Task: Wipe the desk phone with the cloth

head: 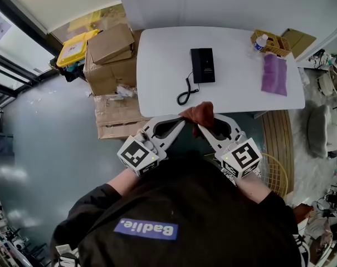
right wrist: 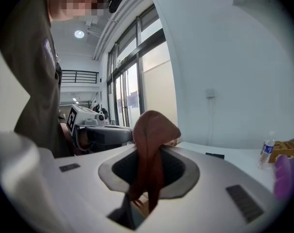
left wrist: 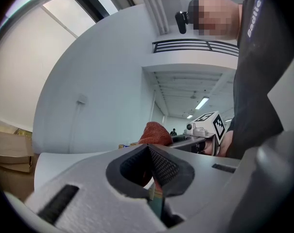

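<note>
Rust-brown cloth hangs bunched between both tools at the near edge of the bench. The left tongs are closed on one end and the right tongs are clamped on a fold that runs down through them. The black desk phone lies mid-bench toward the far edge, well apart from the cloth and not yet wiped.

Its coiled cord trails toward the near edge. A wipe could likely snag it and drag the phone, and a careless release might drop the cloth off the edge.

A purple cloth and a bottle sit by the right end. Cardboard boxes crowd the left edge, on a grey floor.
</note>
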`<state>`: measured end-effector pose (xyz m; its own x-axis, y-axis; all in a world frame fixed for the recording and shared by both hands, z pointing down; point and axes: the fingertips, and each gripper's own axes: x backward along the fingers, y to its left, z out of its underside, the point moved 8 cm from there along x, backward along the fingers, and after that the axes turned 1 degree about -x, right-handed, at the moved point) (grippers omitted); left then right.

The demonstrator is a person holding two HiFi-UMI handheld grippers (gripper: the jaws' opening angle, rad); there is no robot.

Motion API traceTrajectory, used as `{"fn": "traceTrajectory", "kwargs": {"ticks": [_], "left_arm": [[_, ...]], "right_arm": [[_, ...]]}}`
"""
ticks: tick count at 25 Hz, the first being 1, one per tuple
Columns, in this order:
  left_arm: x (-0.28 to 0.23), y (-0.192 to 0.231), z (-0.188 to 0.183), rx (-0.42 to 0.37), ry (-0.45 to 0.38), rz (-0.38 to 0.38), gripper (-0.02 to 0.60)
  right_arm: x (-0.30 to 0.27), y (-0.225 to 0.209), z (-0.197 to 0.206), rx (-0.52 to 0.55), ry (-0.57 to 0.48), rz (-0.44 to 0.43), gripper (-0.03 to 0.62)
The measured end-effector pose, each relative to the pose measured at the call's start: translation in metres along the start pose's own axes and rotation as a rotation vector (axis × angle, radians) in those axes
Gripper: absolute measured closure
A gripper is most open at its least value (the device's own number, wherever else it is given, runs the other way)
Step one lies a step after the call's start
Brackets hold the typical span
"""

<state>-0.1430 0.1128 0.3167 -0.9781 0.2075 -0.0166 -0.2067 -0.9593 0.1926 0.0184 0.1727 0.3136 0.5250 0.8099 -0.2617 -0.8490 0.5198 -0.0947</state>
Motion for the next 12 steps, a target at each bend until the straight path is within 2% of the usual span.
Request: {"fn": "traceTrajectory", "kwargs": {"ticks": [12], "left_arm": [[0.029, 0.043, -0.006, -0.002, -0.008, 0.005, 0.572]], "right_arm": [[-0.039, 0.013, -0.013, 0.012, 0.01, 0.031, 0.505]]}}
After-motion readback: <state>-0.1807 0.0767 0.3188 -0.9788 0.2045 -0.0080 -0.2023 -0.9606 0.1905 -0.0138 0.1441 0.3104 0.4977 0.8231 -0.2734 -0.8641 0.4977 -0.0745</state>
